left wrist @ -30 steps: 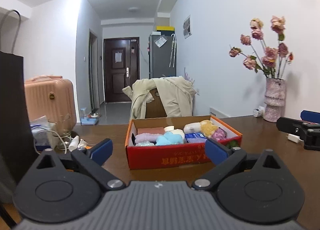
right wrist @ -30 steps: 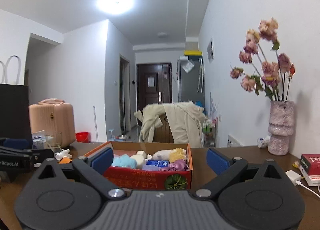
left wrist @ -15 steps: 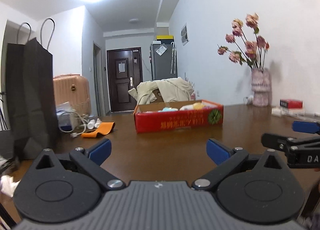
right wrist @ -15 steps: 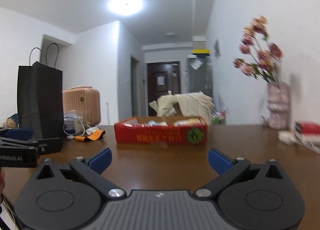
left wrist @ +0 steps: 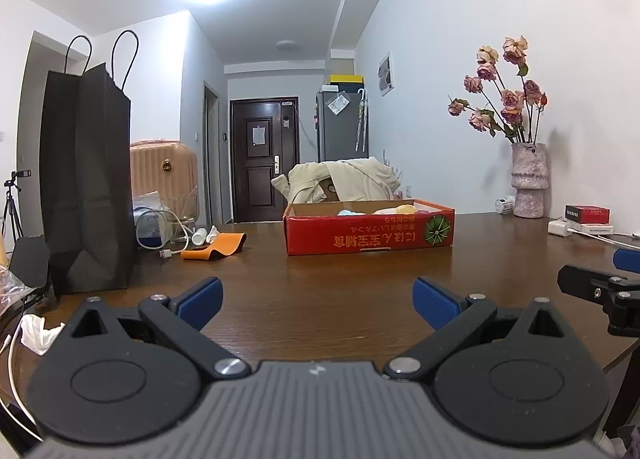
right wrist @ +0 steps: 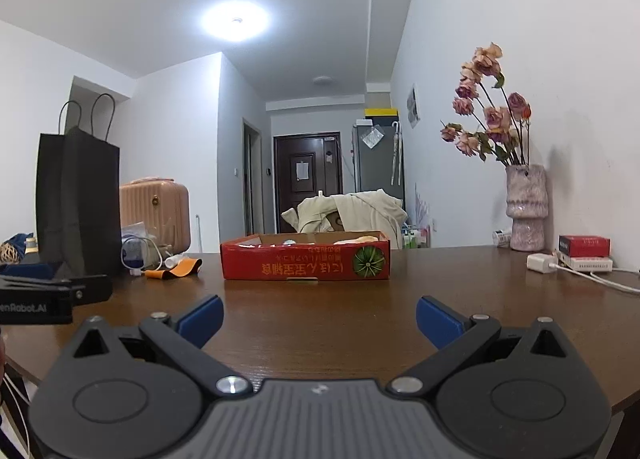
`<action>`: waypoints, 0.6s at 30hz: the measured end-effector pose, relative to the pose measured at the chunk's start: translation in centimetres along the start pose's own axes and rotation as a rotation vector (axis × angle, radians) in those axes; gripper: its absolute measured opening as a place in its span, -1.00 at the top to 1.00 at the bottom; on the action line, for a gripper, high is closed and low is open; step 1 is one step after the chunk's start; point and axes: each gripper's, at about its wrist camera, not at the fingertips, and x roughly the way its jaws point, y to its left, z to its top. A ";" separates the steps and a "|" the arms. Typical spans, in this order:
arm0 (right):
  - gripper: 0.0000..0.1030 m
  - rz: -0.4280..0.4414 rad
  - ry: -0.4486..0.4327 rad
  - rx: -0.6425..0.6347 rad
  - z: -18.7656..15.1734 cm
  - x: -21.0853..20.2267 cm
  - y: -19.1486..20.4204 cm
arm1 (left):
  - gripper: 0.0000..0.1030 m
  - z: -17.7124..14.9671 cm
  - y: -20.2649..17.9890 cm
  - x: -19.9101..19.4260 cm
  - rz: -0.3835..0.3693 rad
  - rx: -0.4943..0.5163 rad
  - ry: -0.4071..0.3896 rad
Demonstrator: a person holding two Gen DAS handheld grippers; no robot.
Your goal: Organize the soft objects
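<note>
A red cardboard box (left wrist: 370, 233) stands on the brown table (left wrist: 320, 291), far ahead of both grippers; it also shows in the right wrist view (right wrist: 306, 261). Soft objects lie in it, only their tops show above the rim: a light blue one (left wrist: 350, 212) and a yellow one (left wrist: 404, 208). My left gripper (left wrist: 318, 299) is open and empty, low over the near part of the table. My right gripper (right wrist: 319, 317) is open and empty, near the table's front edge. Each gripper shows at the edge of the other's view.
A tall black paper bag (left wrist: 86, 183) stands at the left. An orange strap (left wrist: 216, 249), cables and small bottles lie beside it. A vase of dried roses (left wrist: 528, 183), a red box (left wrist: 588, 214) and a white charger (left wrist: 560, 227) are at the right.
Both grippers have pulled back from the red box and dropped lower; the box now looks smaller and farther, and its contents are mostly hidden by its front wall. Both stay open.
</note>
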 end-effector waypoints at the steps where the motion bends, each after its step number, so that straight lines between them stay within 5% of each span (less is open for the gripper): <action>1: -1.00 0.000 0.004 0.005 0.0 0.2 0.0 | -1.00 0.0 0.0 0.0 0.001 0.002 0.002; 18: -1.00 0.000 0.017 0.022 -0.3 0.9 0.1 | -1.00 -0.2 0.3 0.3 -0.001 -0.005 0.011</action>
